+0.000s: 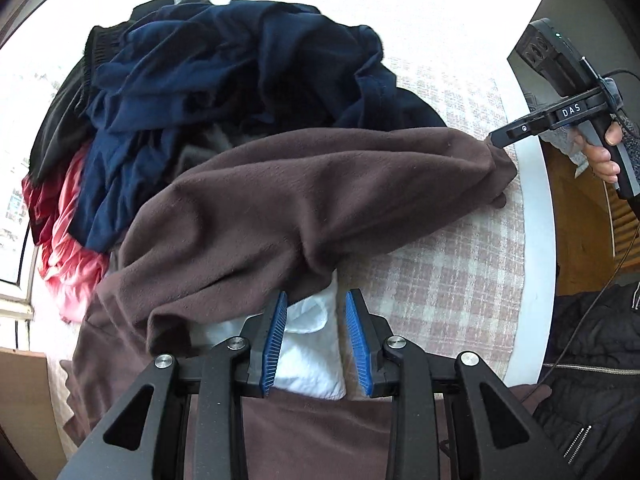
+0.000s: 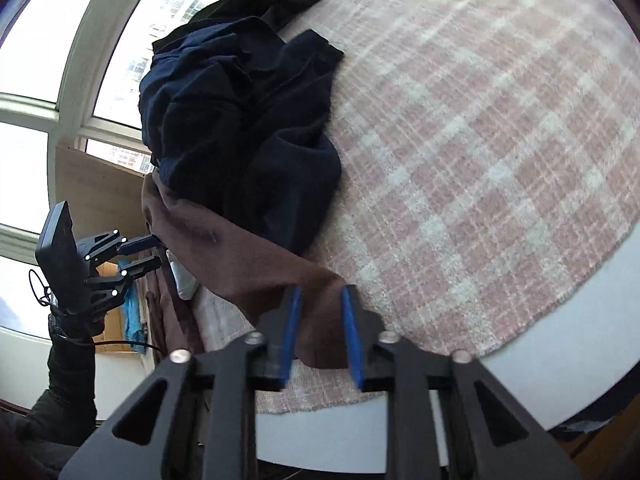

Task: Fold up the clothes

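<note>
Blue ribbed pads of left gripper parted over white quilted lining, edge of brown fleece draped against one pad; impossible to tell whether anything is pinched. Right gripper, black and tapered, clamped tight on the fleece's bunched sleeve end, handle in a hand. Soft, matte fleece stretched as a thick roll between the two, over a pink-and-cream checked woven blanket on a white table. Behind, heaped: crumpled navy cloth, black garment, glossy pink-red fabric.
</note>
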Motion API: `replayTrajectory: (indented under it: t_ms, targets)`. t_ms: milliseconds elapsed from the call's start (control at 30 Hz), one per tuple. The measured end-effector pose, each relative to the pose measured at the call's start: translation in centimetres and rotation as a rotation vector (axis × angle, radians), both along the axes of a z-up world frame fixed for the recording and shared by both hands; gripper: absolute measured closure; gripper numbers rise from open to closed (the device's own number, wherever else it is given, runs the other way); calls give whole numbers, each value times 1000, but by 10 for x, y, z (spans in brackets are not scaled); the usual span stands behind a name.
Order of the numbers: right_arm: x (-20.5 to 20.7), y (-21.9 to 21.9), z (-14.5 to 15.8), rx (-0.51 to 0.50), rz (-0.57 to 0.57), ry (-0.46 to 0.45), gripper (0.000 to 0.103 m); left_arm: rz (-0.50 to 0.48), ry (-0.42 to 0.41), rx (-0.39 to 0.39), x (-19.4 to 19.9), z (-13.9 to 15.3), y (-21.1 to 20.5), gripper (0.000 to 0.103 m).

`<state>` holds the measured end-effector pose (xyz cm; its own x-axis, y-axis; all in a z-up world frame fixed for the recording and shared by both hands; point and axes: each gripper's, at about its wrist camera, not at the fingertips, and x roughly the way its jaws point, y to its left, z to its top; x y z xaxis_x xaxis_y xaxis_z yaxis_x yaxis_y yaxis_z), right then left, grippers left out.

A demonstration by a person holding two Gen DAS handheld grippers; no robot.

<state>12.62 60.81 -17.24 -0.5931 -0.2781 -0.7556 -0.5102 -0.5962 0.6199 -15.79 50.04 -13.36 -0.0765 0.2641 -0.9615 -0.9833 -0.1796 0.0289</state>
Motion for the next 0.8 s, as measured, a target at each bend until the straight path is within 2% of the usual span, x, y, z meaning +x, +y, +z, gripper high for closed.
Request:
replayTrajectory:
  t_ms: [67,133,200,267,367,400,433,467,500,667,800]
  targets:
    - [-3,-7,18,49,9,27,100,62,5,9,-17,3,-19,73]
    - [-1,-11,38,56,31,74,100,150,10,14,-42,3,-42,73]
    - [10,-4,56,77,6,90,101,238,25,8,-68,0,-65,73]
    - [27,4,76,67,-19,133,101,307,52,3,-91,-4,-84,74]
    - [51,13,100,38,-38,196,101,407,34,17,-122,-15,-111,74]
    - [56,13,97,51,-33,156,96,414,29,15,-125,-18,-115,74]
    - [59,12,89,60,-45,94,82,420,26,12,-128,-20,-119,74]
    - [61,12,77,52,-66,30,75,426,22,9,-132,-23,-123,74]
    - [62,12,66,37,-81,-20,73,431,19,7,-135,-26,-126,74]
    - [49,12,23,16,-97,-78,72,398,4,-12,-136,-40,-122,74]
    - [32,16,-5,-65,-81,-92,72,382,-3,-4,-138,-39,-117,74]
